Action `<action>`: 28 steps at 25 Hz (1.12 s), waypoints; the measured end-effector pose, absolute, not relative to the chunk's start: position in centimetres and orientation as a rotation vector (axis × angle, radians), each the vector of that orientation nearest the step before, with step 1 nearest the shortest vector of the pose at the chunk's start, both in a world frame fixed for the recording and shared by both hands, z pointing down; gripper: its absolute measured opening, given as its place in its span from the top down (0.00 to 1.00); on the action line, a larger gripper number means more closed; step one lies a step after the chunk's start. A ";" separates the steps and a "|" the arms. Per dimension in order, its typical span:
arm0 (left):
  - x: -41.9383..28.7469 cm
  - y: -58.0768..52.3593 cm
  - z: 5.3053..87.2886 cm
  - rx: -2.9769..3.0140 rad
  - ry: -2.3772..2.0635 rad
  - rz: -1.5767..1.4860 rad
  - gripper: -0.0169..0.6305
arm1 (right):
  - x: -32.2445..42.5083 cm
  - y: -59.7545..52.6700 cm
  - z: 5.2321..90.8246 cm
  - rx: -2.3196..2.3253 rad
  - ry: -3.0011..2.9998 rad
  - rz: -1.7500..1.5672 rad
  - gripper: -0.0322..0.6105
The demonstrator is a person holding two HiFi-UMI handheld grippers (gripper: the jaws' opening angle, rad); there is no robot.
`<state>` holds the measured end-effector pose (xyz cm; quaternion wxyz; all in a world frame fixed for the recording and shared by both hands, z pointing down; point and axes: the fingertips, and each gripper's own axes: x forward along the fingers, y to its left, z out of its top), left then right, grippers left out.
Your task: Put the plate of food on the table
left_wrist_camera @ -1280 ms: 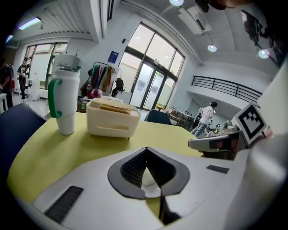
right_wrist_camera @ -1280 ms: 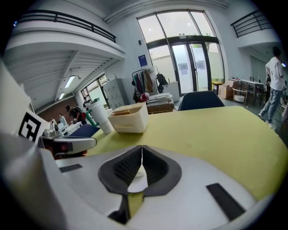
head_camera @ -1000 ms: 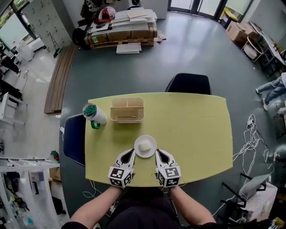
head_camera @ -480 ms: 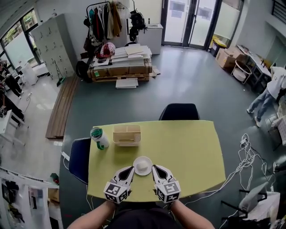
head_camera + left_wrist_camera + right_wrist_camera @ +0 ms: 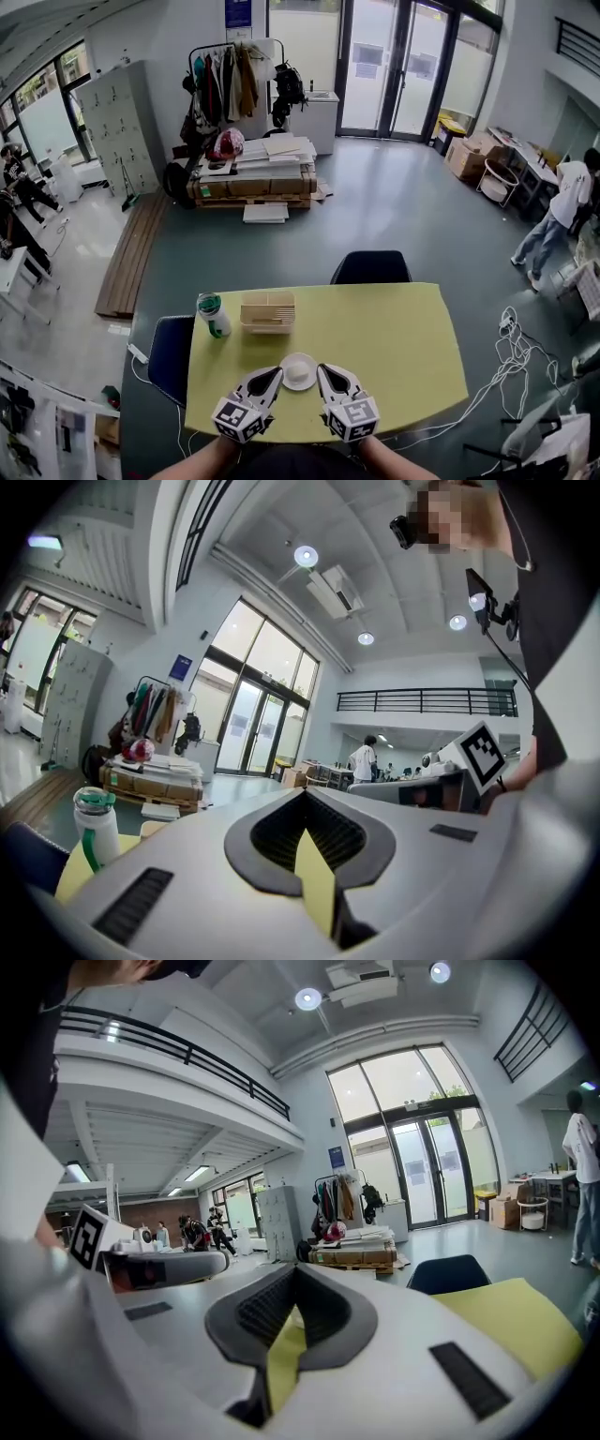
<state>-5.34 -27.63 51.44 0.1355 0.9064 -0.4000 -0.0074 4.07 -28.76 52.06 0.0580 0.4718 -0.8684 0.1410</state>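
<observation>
A small white plate [image 5: 298, 371] with a pale lump of food on it rests on the yellow table [image 5: 394, 347], near the front edge. My left gripper [image 5: 270, 376] is just left of the plate and my right gripper [image 5: 325, 373] just right of it, and neither is on the plate. In the left gripper view the left gripper [image 5: 306, 819] points level with its jaws together and nothing between them. The right gripper [image 5: 292, 1305] in its own view is likewise shut and empty. Neither gripper view shows the plate.
A white bottle with a green lid [image 5: 213, 315] and a beige divided tray [image 5: 268, 312] stand at the table's far left. A dark chair [image 5: 371, 267] sits behind the table and another [image 5: 169, 356] at its left end. Cables [image 5: 511, 328] lie on the floor to the right.
The head view has risen and now takes in more of the room. Both grippers have lifted off the table. The plate stays where it lay.
</observation>
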 end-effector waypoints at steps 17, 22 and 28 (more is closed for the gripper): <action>-4.7 -27.7 50.0 2.651 -1.089 -0.033 0.96 | 3.6 -28.0 50.7 1.383 -2.630 0.408 0.93; -4.6 -28.3 49.9 2.648 -1.094 -0.030 0.96 | 3.5 -28.4 50.7 1.367 -2.625 0.400 0.93; -4.7 -28.7 49.8 2.648 -1.109 -0.025 0.96 | 3.3 -28.7 51.1 1.345 -2.628 0.390 0.93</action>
